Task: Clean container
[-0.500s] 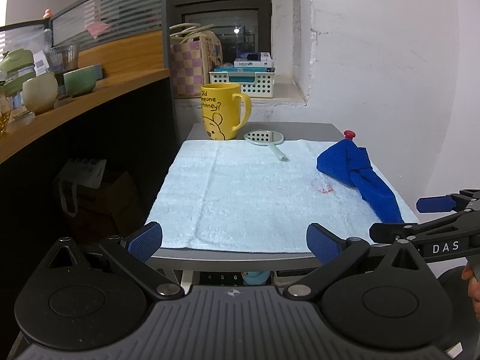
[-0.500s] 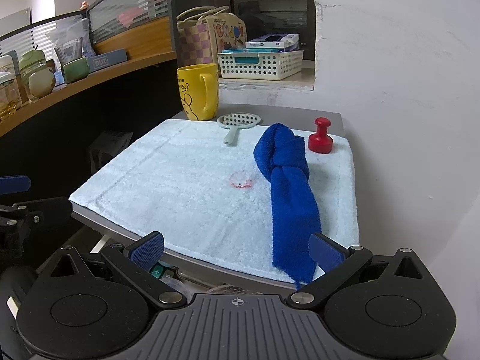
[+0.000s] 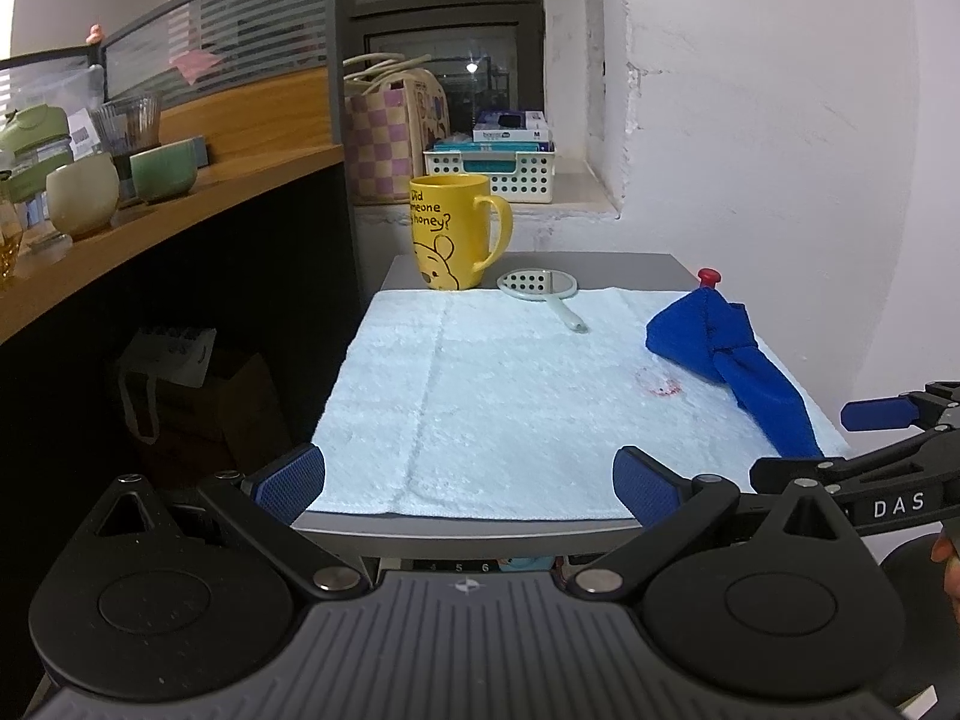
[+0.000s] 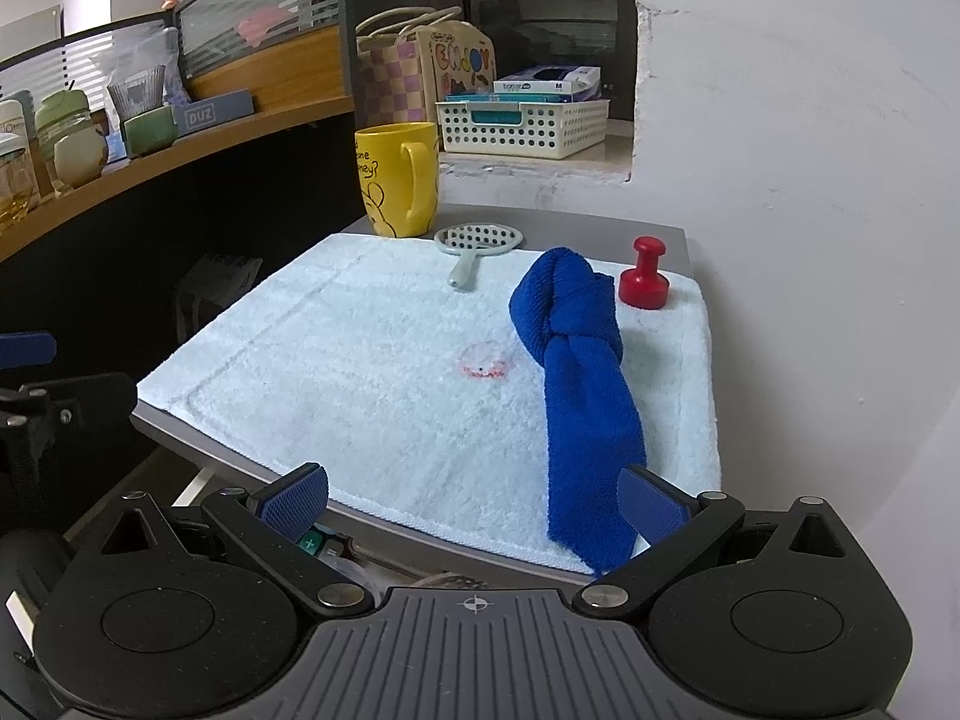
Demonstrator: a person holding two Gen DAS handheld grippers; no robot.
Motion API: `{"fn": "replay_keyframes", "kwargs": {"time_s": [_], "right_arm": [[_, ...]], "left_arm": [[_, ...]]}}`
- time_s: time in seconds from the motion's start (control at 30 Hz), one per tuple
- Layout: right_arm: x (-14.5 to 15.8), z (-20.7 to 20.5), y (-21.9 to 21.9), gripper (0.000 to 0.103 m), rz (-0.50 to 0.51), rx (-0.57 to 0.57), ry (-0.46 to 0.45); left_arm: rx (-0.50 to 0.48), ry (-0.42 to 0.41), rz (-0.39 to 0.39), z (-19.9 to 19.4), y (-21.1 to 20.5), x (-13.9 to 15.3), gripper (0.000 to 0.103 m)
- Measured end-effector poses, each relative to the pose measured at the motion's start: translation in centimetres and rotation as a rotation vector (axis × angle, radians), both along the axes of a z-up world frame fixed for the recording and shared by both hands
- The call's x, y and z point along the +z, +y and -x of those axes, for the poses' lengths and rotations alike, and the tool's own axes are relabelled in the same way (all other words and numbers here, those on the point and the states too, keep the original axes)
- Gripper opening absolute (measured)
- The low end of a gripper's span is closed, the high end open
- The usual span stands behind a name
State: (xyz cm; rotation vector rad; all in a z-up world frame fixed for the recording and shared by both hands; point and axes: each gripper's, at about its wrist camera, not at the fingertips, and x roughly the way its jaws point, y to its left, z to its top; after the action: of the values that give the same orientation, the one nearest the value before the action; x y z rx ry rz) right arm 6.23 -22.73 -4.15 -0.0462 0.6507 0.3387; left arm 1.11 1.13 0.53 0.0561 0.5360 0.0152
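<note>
A yellow bear mug (image 3: pixel 457 229) (image 4: pixel 398 183) stands upright at the far left corner of a small grey table covered by a pale blue towel (image 3: pixel 510 396) (image 4: pixel 372 372). A knotted blue cloth (image 3: pixel 729 360) (image 4: pixel 579 372) lies along the towel's right side. A small clear ring with a red rim (image 3: pixel 658 383) (image 4: pixel 485 363) lies left of the cloth. My left gripper (image 3: pixel 469 477) hangs open before the table's front edge, holding nothing. My right gripper (image 4: pixel 474 495) is open too, its right finger close to the cloth's near end.
A pale perforated strainer (image 3: pixel 543 288) (image 4: pixel 477 243) lies beside the mug. A red knob-shaped piece (image 4: pixel 645 279) stands behind the cloth. A wooden shelf (image 3: pixel 156 210) with cups runs along the left. A white basket (image 4: pixel 519 126) sits on the sill behind. A white wall (image 4: pixel 810 180) bounds the right.
</note>
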Motion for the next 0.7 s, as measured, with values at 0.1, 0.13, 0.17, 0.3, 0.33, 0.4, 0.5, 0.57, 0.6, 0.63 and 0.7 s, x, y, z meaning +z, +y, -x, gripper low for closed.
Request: {"fn": "replay_keyframes", "kwargs": {"time_s": [0.1,0.13,0.17,0.3,0.33,0.4,0.5,0.57,0.6,0.63,0.7], "right_arm": [[0.0,0.0,0.0,0.103,-0.001,0.004,0.002],[-0.1,0.0,0.1,0.103,-0.001,0.005,0.002],[-0.1,-0.1,0.1,0.103,-0.001,0.006,0.003],[-0.2,-0.2,0.2,0.103,0.002,0.007,0.004],[-0.2,-0.2,0.2,0.103,0.002,0.007,0.004],[-0.2,-0.2,0.2,0.103,0.0,0.006,0.005],[-0.2,-0.2,0.2,0.103,0.0,0.005,0.005],[-0.2,-0.2,0.2,0.103,0.0,0.006,0.005],[-0.3,-0.2,0.2,0.103,-0.001,0.006,0.006],[-0.3,-0.2,0.2,0.103,-0.001,0.006,0.006],[-0.3,-0.3,0.2,0.103,-0.001,0.006,0.006]], "left_arm": [[0.0,-0.001,0.0,-0.2,0.2,0.1,0.103],[0.0,0.0,-0.001,-0.3,0.3,0.1,0.103],[0.001,0.0,-0.001,-0.4,0.4,0.1,0.103],[-0.003,-0.001,-0.008,-0.6,0.6,0.2,0.103],[-0.004,-0.003,-0.012,-0.5,0.7,0.1,0.103],[-0.003,-0.003,-0.019,-0.8,0.9,0.3,0.103],[-0.003,-0.006,-0.026,-0.9,1.0,0.3,0.103],[-0.003,-0.007,-0.031,-1.0,1.1,0.3,0.103],[-0.002,-0.008,-0.034,-1.1,1.2,0.3,0.103],[-0.002,-0.008,-0.036,-1.2,1.3,0.3,0.103],[-0.002,-0.006,-0.037,-1.5,1.7,0.4,0.103]]}}
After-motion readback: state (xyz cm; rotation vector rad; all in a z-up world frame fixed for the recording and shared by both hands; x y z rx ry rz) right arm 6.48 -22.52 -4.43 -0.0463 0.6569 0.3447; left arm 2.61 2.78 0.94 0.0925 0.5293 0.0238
